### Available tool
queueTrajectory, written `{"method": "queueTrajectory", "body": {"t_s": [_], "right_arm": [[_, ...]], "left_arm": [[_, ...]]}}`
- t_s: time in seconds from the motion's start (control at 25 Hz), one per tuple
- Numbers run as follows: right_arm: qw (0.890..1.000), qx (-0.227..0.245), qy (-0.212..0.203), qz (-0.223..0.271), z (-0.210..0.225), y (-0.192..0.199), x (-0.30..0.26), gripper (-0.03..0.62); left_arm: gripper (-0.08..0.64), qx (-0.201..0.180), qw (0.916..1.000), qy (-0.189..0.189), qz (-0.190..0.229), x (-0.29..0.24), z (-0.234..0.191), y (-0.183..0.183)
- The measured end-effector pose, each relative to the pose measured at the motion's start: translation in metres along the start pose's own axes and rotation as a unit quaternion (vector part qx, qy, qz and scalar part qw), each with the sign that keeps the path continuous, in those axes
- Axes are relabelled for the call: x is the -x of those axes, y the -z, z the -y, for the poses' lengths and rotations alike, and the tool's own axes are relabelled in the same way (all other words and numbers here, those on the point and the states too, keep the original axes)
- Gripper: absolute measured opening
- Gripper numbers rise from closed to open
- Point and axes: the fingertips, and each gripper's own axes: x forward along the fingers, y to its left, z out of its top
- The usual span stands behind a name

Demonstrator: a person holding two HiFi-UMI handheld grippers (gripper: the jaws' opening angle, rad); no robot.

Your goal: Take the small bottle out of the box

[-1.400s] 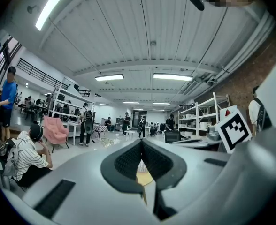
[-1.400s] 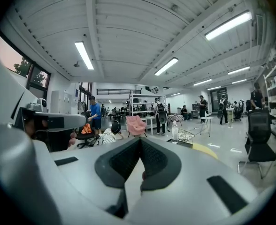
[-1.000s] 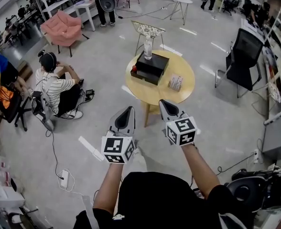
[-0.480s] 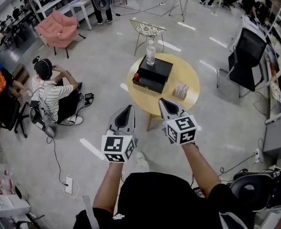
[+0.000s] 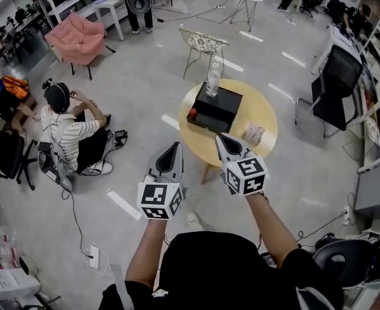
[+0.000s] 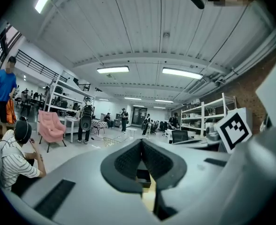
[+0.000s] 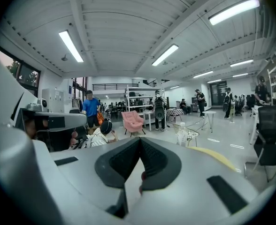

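Note:
A black box (image 5: 216, 107) lies on a round wooden table (image 5: 262, 112) ahead of me. A clear bottle (image 5: 213, 76) stands upright at the box's far end. A small red thing (image 5: 192, 113) sits at its near left corner. My left gripper (image 5: 172, 147) and right gripper (image 5: 221, 138) are held side by side in the air, short of the table's near edge. Both are shut with nothing between the jaws. The left gripper view shows the black box (image 6: 142, 175) just past the closed jaws. The right gripper view shows the bottle (image 7: 181, 131) to the right of its jaws.
A small carton (image 5: 254, 134) lies on the table's right side. A white wire chair (image 5: 203, 44) stands behind the table and a black office chair (image 5: 335, 82) to its right. A person (image 5: 64, 124) sits on the floor at left. A power strip (image 5: 93, 257) and cables lie nearby.
The table with the box and bottle has shifted lower and to the right in the head view. Both grippers keep the same shut pose.

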Motion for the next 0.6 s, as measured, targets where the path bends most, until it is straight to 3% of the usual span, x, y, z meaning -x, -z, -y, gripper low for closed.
{"method": "queueTrajectory", "body": {"t_s": [0.6], "right_arm": [[1.000,0.009,0.014,-0.010,-0.011,-0.009,-0.050,0.002]], "left_arm": [[0.009,0.018,0.9997,0.015,0.001,-0.018,-0.054,-0.001]]}}
